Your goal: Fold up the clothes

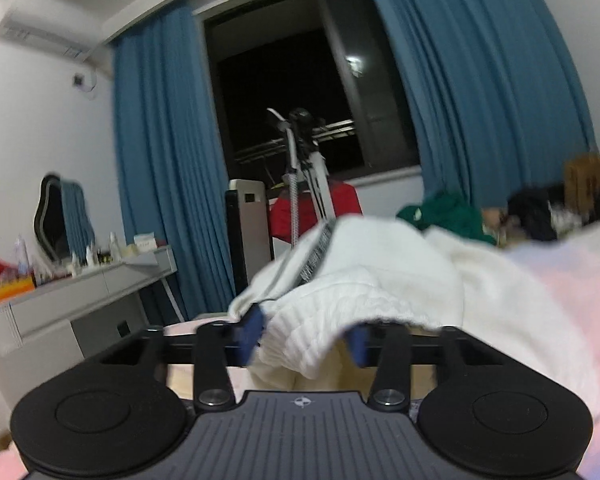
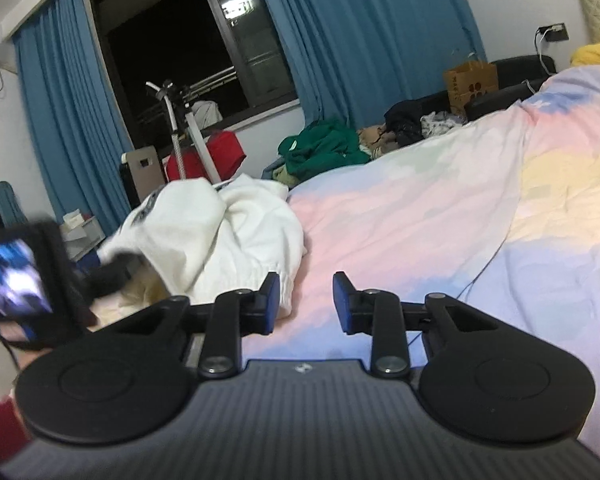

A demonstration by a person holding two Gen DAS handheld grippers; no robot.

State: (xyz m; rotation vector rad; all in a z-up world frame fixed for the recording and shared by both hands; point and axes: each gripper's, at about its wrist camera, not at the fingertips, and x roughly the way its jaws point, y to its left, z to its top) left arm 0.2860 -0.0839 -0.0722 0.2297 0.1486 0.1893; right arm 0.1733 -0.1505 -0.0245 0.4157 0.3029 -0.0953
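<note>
Both hand-held grippers are black with blue pads on their fingers. On the left hand-held gripper (image 1: 302,340) the two fingers stand apart, and a thick edge of the white garment (image 1: 380,280) drapes over and between them, so I cannot tell if they are pinching the cloth or if it just rests there. The right hand-held gripper (image 2: 306,302) has its fingers spread wide with nothing between them, and it hovers just above the bedsheet (image 2: 440,208), beside the white garment (image 2: 220,232). That garment sits near the edge of the bed in a soft, lumpy heap, partly lifted on its left side. It is not flat and no neat fold shows, so the folding does not look finished for this piece; it would need to be spread smooth and folded over. It looks thick and fluffy, with ribbed lines along its hem and a dark printed band (image 1: 318,252) on one part. The bedsheet is smooth and thin, with pale pink, blue and yellow patches and a few long wrinkles. Farther back lies a crumpled green garment (image 2: 324,148) and some dark clothes (image 2: 404,118), all bunched up too. Behind them hang long blue curtains (image 2: 364,40) with straight, deep pleats beside a dark window.
</note>
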